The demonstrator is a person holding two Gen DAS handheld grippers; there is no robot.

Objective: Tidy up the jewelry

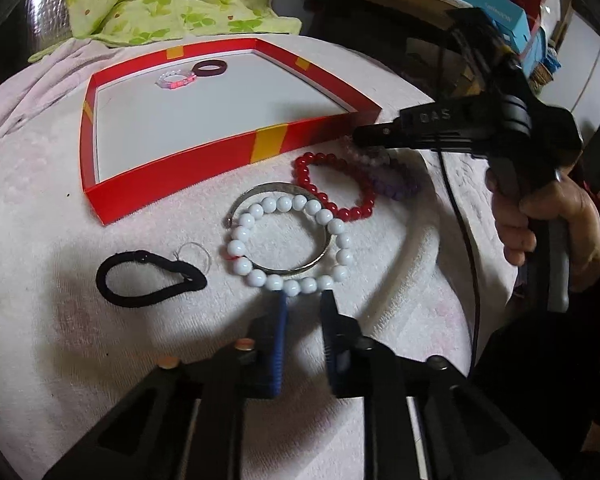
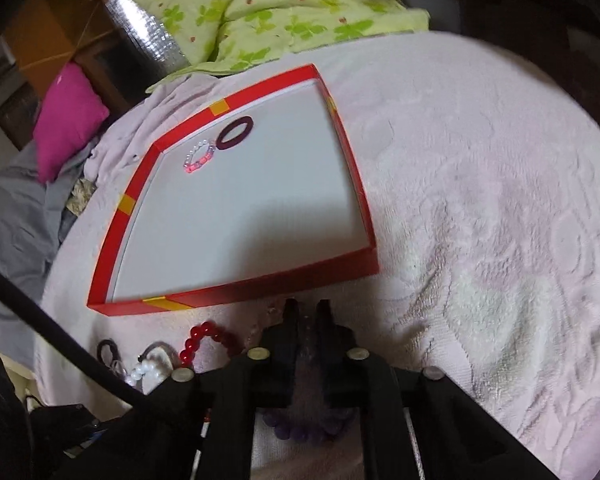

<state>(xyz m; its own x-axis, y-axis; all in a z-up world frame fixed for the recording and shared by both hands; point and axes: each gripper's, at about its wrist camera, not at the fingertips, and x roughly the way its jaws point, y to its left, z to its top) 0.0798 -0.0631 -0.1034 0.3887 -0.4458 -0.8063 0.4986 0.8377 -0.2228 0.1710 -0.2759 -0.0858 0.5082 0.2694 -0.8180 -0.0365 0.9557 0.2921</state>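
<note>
**Bead bracelets beside a red tray on a towel**

A fluffy pale pink towel point(image 1: 380, 340) is spread under a shallow red cardboard tray point(image 1: 172, 172) with yellow patches. Inside it, a clear-and-pink bead ring point(image 1: 177, 80) and a dark band point(image 1: 209, 69) are seen. Outside lie glossy white beads point(image 1: 292, 240) over a metal bangle point(image 1: 278, 192), red beads point(image 1: 332, 188) and a black hair tie point(image 1: 148, 278). The left gripper point(image 1: 304, 300) looks nearly pressed together at the white beads; a grip cannot be told. Only the right wrist view shows the right gripper point(image 2: 307, 308) narrowed over purple beads point(image 2: 300, 430), largely hidden.
</note>
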